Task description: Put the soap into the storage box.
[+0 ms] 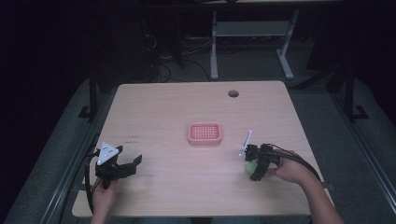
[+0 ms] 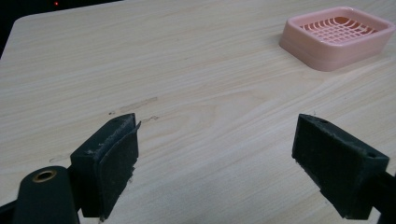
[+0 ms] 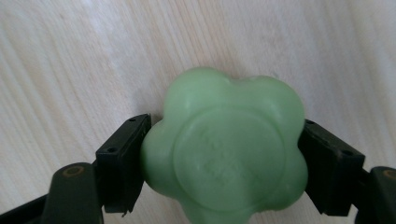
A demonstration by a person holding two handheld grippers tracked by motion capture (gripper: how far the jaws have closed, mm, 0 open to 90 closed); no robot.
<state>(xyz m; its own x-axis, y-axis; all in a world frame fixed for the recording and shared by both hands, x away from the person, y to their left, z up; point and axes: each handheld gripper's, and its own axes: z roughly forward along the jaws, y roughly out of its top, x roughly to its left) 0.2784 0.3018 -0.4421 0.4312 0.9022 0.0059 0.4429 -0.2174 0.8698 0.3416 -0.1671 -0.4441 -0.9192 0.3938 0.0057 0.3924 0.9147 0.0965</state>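
While the left gripper (image 2: 215, 163) gapes, the right gripper (image 3: 224, 158) pinches green soap (image 3: 224, 149), its lettering illegible.

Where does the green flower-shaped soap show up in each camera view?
High view: green soap at lower right, in the right gripper.
Left gripper view: not in it; the pink soap dish sits upper right.
Right gripper view: centre, between the jaws.
Shared landmark: the wooden table.
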